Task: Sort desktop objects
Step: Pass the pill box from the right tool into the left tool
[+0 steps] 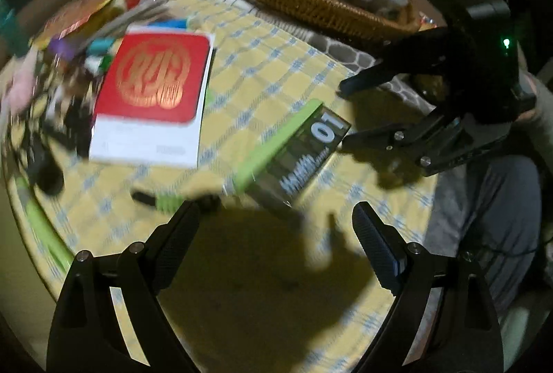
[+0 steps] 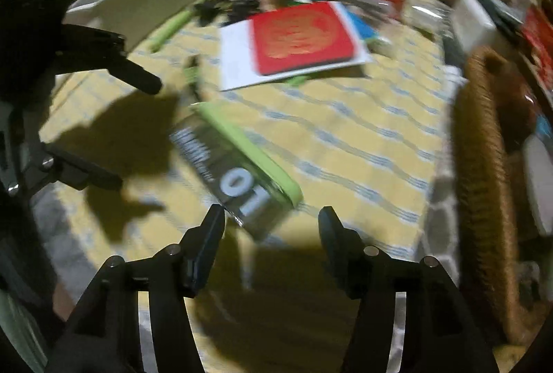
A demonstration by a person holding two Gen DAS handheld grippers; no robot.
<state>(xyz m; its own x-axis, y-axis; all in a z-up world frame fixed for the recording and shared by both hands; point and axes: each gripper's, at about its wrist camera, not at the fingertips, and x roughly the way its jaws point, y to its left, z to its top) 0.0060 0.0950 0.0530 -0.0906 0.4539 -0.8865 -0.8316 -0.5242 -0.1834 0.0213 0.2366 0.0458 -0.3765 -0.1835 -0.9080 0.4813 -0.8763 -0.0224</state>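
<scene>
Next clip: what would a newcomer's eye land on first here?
Likely the red-and-white book lying flat in the middle of the yellow checked tablecloth. Next, the green-edged book marked "01", nearer both open grippers, left gripper and right gripper. A wicker basket full of clutter sits at the table's far edge.

green-edged book (image 1: 297,148) | "01" on cover (other lettering blurred)
</scene>
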